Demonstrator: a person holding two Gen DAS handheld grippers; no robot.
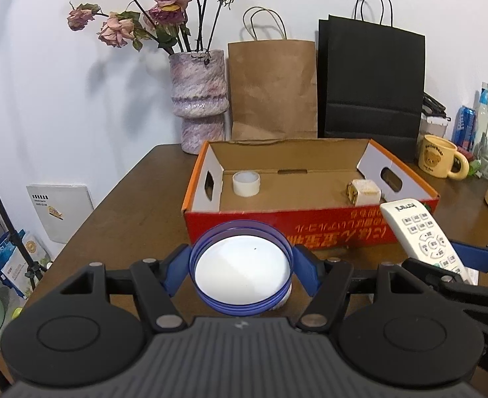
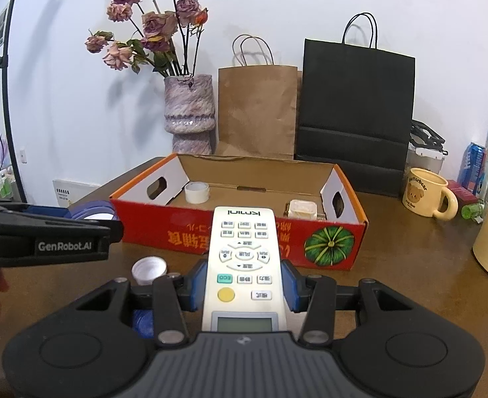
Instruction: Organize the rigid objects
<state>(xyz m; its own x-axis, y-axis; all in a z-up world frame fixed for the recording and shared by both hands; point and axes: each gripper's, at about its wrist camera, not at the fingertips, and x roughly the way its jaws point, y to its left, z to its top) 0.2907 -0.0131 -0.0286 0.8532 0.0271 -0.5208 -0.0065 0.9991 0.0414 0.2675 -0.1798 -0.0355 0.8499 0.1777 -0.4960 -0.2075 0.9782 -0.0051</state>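
The left gripper (image 1: 240, 273) pinches a blue lid (image 1: 240, 268); the right gripper (image 2: 244, 287) clamps a remote (image 2: 244, 265). Ahead lies the box (image 2: 237, 238); the overhanging remote could strike its near wall and twist loose

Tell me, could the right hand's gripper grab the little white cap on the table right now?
Probably not. The right gripper is already shut on the remote, so its jaws are full. The small white cap lies on the table just to its left with nothing over it, but the remote would have to be put down first.
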